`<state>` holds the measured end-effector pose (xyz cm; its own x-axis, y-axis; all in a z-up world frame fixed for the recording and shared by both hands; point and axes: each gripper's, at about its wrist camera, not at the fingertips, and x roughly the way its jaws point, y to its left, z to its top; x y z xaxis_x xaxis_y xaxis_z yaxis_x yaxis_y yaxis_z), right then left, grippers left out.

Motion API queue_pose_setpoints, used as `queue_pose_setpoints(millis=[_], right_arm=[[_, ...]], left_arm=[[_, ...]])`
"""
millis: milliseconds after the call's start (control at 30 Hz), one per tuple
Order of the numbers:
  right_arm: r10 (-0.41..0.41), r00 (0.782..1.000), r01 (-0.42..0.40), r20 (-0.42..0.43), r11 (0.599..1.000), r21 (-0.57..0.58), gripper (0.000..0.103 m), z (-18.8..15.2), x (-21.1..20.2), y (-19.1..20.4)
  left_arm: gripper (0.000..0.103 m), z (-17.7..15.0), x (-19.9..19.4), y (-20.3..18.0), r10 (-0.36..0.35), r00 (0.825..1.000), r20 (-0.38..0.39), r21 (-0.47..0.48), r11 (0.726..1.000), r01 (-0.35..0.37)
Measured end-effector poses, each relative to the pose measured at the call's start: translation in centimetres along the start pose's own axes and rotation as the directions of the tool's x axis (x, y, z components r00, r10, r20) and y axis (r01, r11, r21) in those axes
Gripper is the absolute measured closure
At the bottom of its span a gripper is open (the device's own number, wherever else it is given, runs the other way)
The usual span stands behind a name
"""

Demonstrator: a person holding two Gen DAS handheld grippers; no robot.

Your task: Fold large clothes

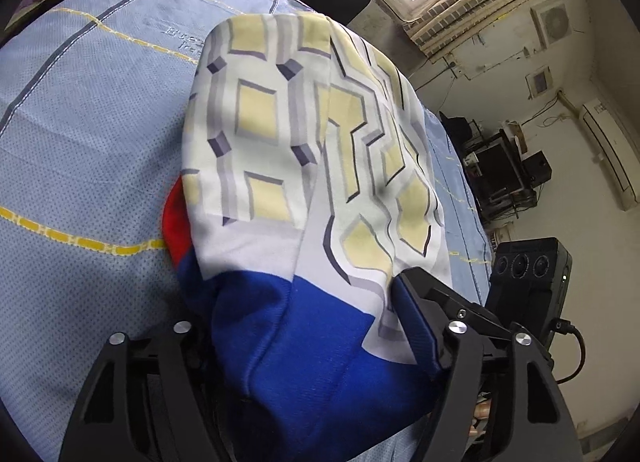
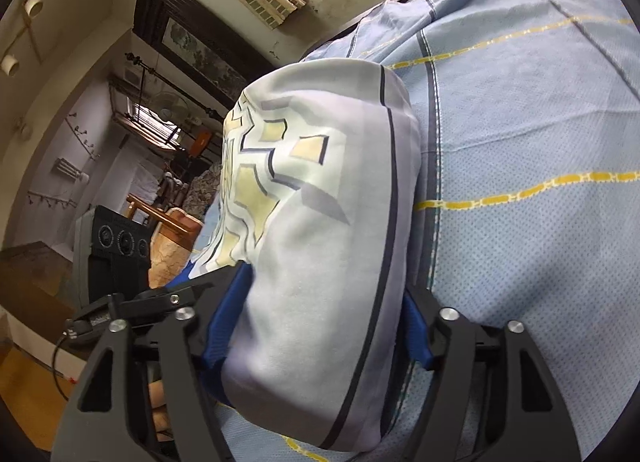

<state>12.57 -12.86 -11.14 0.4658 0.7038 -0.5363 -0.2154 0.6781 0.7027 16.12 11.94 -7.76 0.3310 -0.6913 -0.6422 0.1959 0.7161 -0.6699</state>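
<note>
1. The folded garment point(image 1: 304, 166), pale with yellow and grey geometric print and a blue hem, is lying on the light blue bedsheet point(image 1: 88, 134) with yellow lines.
2. The left tongs point(image 1: 304, 322) are standing partly open around the blue end; whether the pads are pressing the cloth, I cannot tell.
3. The right tongs point(image 2: 316, 326) are also partly open around the pale end point(image 2: 320, 302) of the garment; the grip is not clear.
4. A red part point(image 1: 176, 222) is showing at the garment's edge.
</note>
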Motion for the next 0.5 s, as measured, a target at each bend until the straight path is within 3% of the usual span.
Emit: queue_pose_setpoints(millis=[167,367,500], right_arm=[[0.023,1.0,-0.023,0.01,1.0,-0.002,0.052,0.1,-1.1,0.7],[0.047,0.996,-0.044,0.073,0.998,-0.037,0.053,-1.2,-5.8,3.3],[0.049,0.992,-0.04,0.118,0.997,-0.073,0.053,-3.0,-10.6,4.9]], left_arm=[[0.044,-0.2,-0.8,-1.6,-0.017,0.999,0.027,0.071,0.997,0.015],[0.045,-2.0,-3.9,-5.4,-0.072,0.993,0.093,0.157,0.986,0.056],[0.045,-4.8,-5.6,-9.4,-0.097,0.988,0.124,0.227,0.972,0.067]])
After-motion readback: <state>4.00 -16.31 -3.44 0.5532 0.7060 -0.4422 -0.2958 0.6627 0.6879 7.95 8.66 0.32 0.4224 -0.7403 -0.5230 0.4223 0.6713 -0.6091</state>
